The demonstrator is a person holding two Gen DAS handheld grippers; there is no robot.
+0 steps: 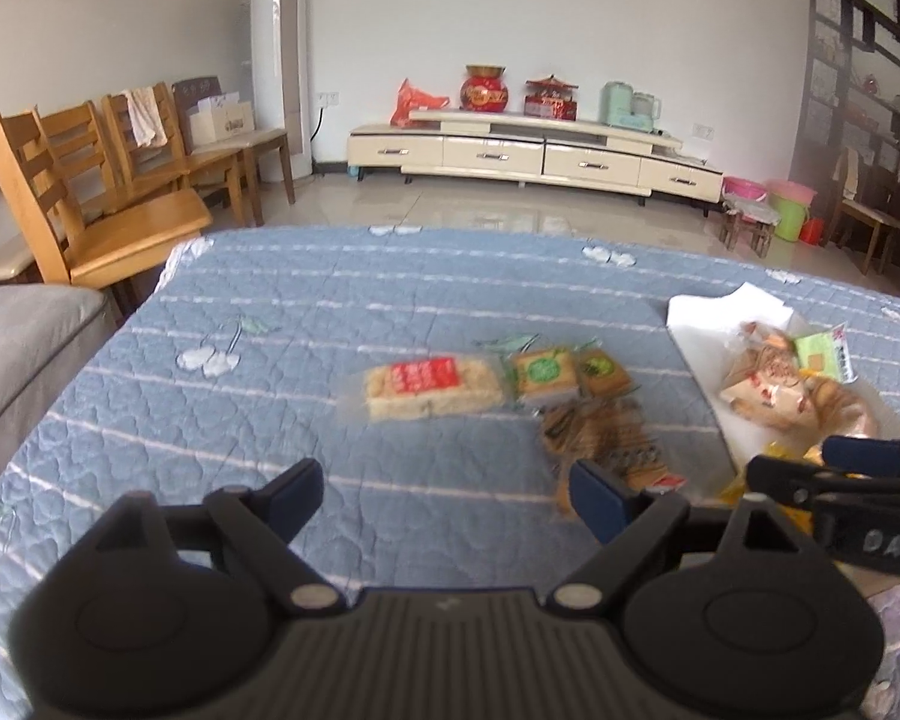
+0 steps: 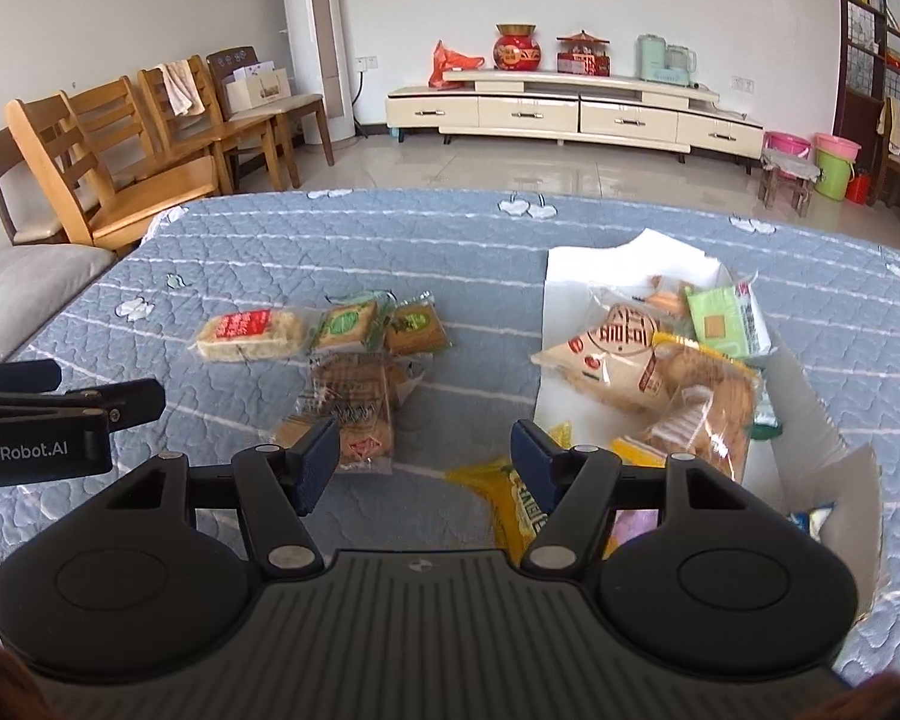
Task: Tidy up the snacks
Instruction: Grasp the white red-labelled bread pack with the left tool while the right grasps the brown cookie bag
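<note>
On the blue quilted table (image 1: 270, 360) lie a rice cake bar with a red label (image 1: 433, 389) (image 2: 251, 333), two green-labelled biscuit packs (image 1: 543, 373) (image 2: 347, 327) and a clear cracker pack (image 1: 600, 435) (image 2: 351, 414). A white box (image 2: 810, 414) at the right holds several snack bags (image 2: 660, 372). A yellow packet (image 2: 510, 504) lies by the box. My left gripper (image 1: 447, 495) is open and empty, above the table near the crackers. My right gripper (image 2: 420, 459) is open and empty, between the crackers and the box.
Wooden chairs (image 1: 90, 180) and a grey sofa edge (image 1: 24, 348) stand to the left. A cream TV cabinet (image 1: 528, 156) lines the far wall. The right gripper shows in the left wrist view (image 1: 840, 474); the left gripper shows in the right wrist view (image 2: 60, 414).
</note>
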